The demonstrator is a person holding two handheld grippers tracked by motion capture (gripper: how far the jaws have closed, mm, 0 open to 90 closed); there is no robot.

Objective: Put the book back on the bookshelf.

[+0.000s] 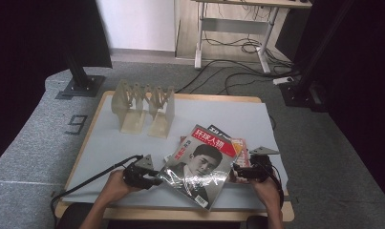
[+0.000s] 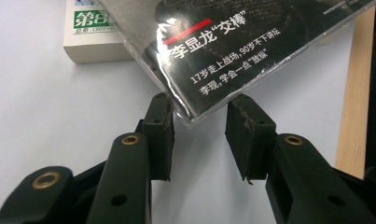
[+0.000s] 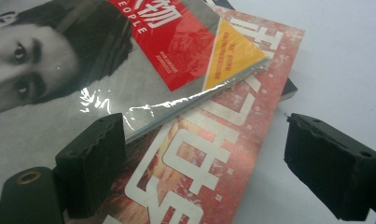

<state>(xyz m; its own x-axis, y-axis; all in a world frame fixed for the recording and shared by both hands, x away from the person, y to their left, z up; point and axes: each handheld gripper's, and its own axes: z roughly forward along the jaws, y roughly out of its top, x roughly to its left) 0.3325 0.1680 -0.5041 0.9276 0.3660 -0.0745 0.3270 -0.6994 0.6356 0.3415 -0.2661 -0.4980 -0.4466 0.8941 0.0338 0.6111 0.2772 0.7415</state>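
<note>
Both grippers' parted jaws flank the top magazine (image 1: 198, 164).

The left gripper (image 2: 199, 116) is holding its two black jaws apart around the corner of a glossy plastic-wrapped magazine (image 2: 232, 51) printed with white Chinese text and a red bar. A thick white-edged book (image 2: 92, 37) is lying beyond on the pale grey tabletop (image 2: 45, 102), beside a light wooden edge strip (image 2: 356, 93).

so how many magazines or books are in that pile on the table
3 that I can make out. The plastic-wrapped portrait magazine lies on top, the red-covered magazine sits under its right side, and a dark-edged one peeks out at the pile's far end. More may be hidden underneath.
</note>
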